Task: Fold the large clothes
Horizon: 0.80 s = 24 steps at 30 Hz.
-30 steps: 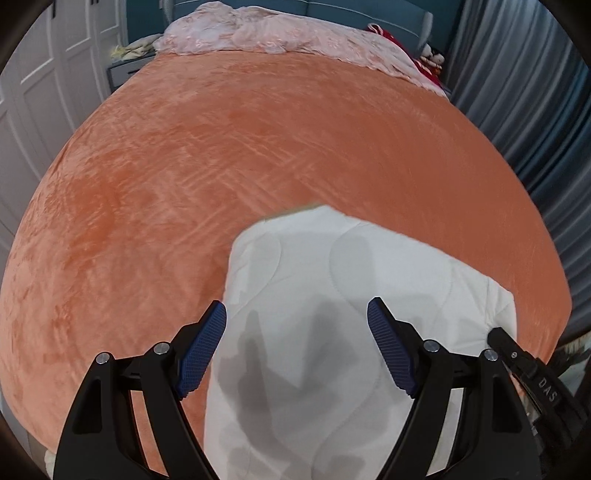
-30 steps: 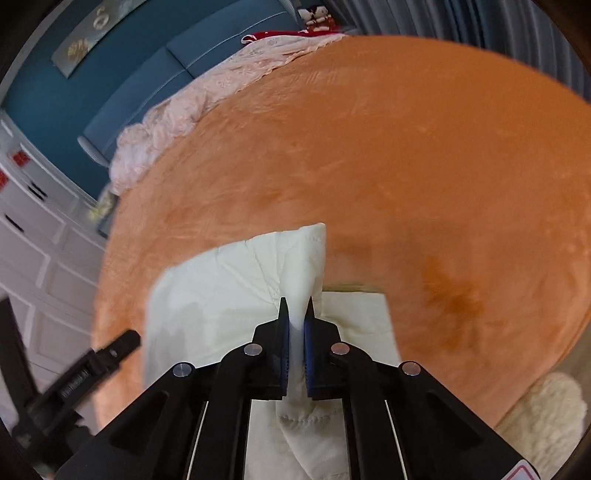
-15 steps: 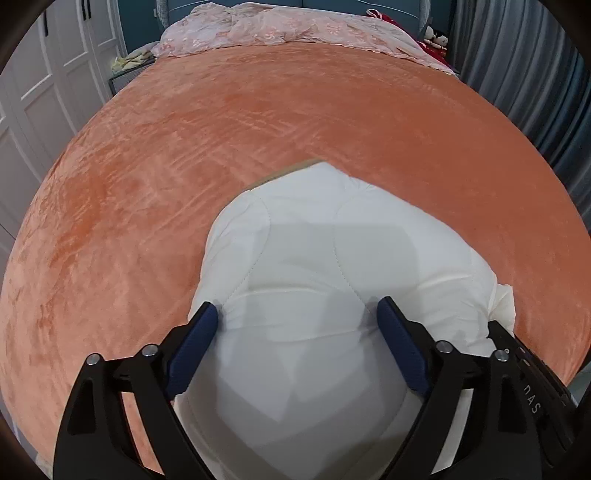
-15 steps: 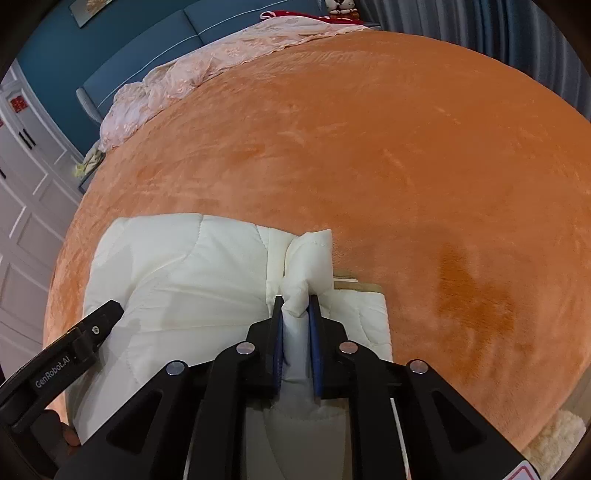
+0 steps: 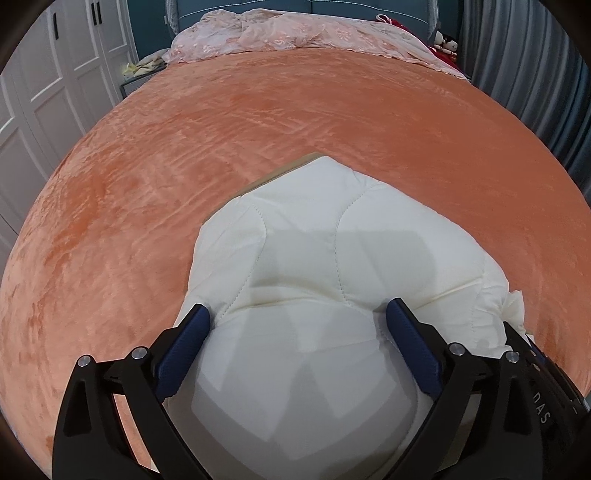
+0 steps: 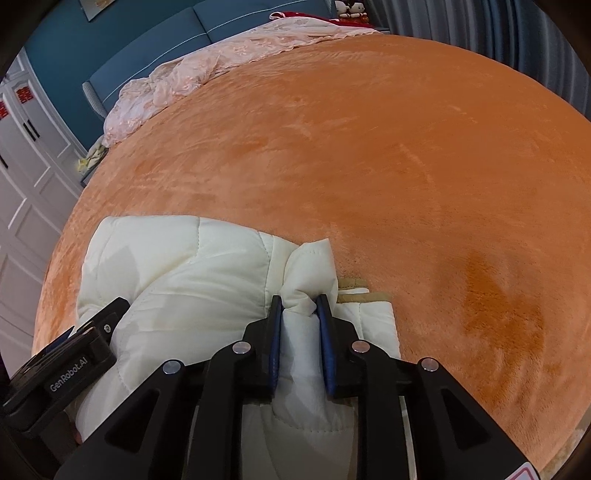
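Note:
A cream quilted padded garment [image 5: 314,240] lies bunched on the orange bedspread [image 5: 258,129], with a tan lining edge [image 5: 280,171] peeking out at its far side. My left gripper [image 5: 297,305] straddles the garment's near bulge, its jaws wide apart and still opening, gripping nothing. In the right wrist view the garment [image 6: 177,266] fills the lower left. My right gripper [image 6: 298,298] has a raised fold of it between the blue pads. Those jaws are opening, and the fold still fills the gap and touches both pads. The left gripper's body [image 6: 74,354] shows at the left edge.
The bedspread [image 6: 406,147] stretches far ahead and to the right. Pink lacy fabric [image 5: 295,33] is heaped at the headboard end. White wardrobe doors [image 5: 44,74] stand on the left, grey curtains [image 5: 524,55] on the right. A small nightstand [image 5: 136,79] sits by the bed's far left corner.
Both grippers have sunk toward the bed and the garment has settled onto it. The left jaws have spread wider. The right jaws have parted a little around the fold.

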Each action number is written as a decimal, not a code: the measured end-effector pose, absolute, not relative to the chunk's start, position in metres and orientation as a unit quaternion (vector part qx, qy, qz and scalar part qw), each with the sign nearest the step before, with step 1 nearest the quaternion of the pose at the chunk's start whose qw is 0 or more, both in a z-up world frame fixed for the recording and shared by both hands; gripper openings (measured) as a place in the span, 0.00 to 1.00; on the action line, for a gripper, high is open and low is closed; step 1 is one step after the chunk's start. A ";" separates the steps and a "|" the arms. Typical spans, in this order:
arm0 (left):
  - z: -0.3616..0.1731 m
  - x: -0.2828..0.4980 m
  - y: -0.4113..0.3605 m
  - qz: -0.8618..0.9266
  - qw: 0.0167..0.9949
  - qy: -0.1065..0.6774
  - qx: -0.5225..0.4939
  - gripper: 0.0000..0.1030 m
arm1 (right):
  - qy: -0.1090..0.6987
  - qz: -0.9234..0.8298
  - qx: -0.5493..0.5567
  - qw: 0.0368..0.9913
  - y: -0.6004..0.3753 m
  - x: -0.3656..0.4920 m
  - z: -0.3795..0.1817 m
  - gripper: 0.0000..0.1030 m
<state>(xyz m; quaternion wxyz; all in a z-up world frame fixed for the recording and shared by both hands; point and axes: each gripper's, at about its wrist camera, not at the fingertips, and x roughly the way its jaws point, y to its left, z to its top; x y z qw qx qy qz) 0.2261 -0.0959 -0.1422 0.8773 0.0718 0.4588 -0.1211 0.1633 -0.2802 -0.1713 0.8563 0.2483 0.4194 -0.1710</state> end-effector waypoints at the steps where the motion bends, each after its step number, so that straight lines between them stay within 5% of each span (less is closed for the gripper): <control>1: -0.143 0.227 -0.096 -0.121 0.877 0.459 0.070 0.92 | 0.419 -0.171 0.248 0.857 -0.280 0.164 -0.172 0.20; 24: -0.147 0.228 -0.091 -0.122 0.884 0.448 0.055 0.94 | 0.393 -0.166 0.269 0.864 -0.284 0.150 -0.167 0.23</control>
